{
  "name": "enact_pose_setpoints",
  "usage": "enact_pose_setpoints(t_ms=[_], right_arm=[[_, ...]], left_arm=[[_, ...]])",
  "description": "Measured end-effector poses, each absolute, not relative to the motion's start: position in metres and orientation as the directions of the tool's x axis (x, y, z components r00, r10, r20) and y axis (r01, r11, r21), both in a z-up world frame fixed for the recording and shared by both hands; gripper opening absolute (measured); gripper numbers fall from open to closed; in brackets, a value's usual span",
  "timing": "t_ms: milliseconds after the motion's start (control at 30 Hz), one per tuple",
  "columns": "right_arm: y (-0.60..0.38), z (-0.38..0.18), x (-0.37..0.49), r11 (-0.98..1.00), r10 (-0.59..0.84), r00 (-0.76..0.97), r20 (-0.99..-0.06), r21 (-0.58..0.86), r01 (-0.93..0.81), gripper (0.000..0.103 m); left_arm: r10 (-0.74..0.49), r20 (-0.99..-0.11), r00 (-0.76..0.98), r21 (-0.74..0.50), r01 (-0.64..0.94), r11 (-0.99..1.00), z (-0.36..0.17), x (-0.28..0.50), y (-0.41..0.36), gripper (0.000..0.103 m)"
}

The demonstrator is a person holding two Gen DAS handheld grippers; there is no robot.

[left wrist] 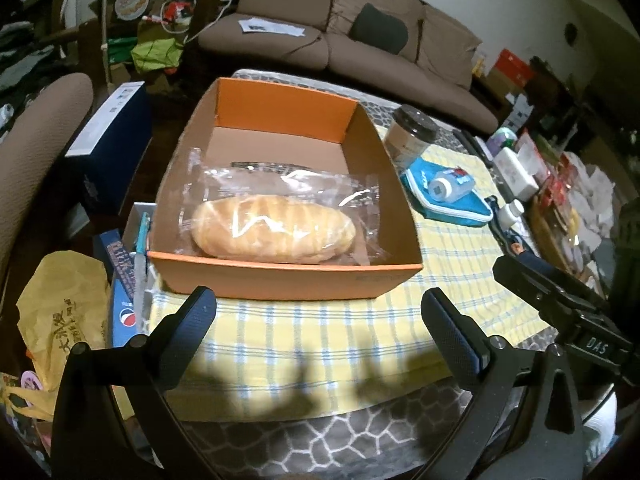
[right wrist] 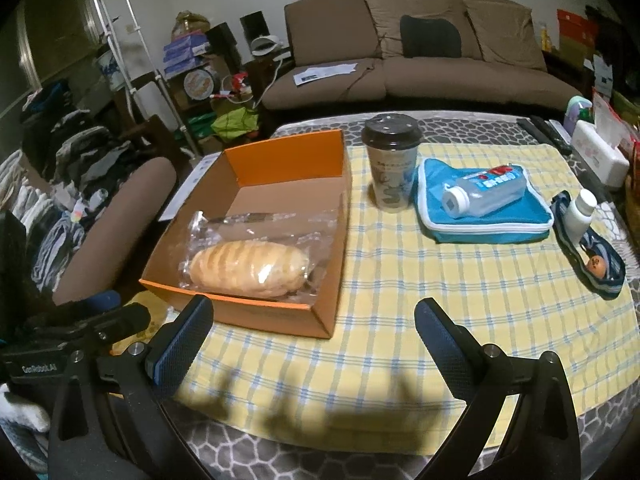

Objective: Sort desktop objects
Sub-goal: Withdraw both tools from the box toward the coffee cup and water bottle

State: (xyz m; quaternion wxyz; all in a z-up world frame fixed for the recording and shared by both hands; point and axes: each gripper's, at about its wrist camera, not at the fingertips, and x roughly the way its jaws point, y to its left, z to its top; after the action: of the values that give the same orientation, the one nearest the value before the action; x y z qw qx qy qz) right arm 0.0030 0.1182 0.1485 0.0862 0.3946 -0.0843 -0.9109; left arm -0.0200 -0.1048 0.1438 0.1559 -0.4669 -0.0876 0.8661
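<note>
Checked cloth [right wrist: 400,280] fills mid-frame; our left gripper [left wrist: 320,312] and right gripper [right wrist: 314,324] gape empty. We'd judge the cup [right wrist: 392,164] light, crushable: grip mid-wall, gently.

In the left wrist view, the left gripper [left wrist: 320,312] shows only its two fingers; the body runs off the bottom edge. At the right edge the right gripper [left wrist: 560,304] is partly cut off, its fingers out of frame. The orange box [left wrist: 288,280] hides the near underside of the wrapped bread [left wrist: 272,226] behind its front wall. A dark strip under the clear wrapper [left wrist: 260,166] is too blurred to identify. In the right wrist view, print on the paper cup [right wrist: 392,176] and the bottle [right wrist: 484,192] on the blue pouch [right wrist: 480,220] is unreadable. Clutter at the far right is cropped.
</note>
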Motion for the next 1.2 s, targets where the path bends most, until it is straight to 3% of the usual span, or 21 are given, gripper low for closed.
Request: enact_pose_setpoints(t_ms=[1200], right_arm=[[0.291, 0.115, 0.002, -0.984, -0.05, -0.684, -0.728, 0.154, -0.093, 0.102]], left_arm=[[0.382, -0.81, -0.445, -0.21, -0.388, -0.897, 0.132, -0.064, 0.087, 0.103]])
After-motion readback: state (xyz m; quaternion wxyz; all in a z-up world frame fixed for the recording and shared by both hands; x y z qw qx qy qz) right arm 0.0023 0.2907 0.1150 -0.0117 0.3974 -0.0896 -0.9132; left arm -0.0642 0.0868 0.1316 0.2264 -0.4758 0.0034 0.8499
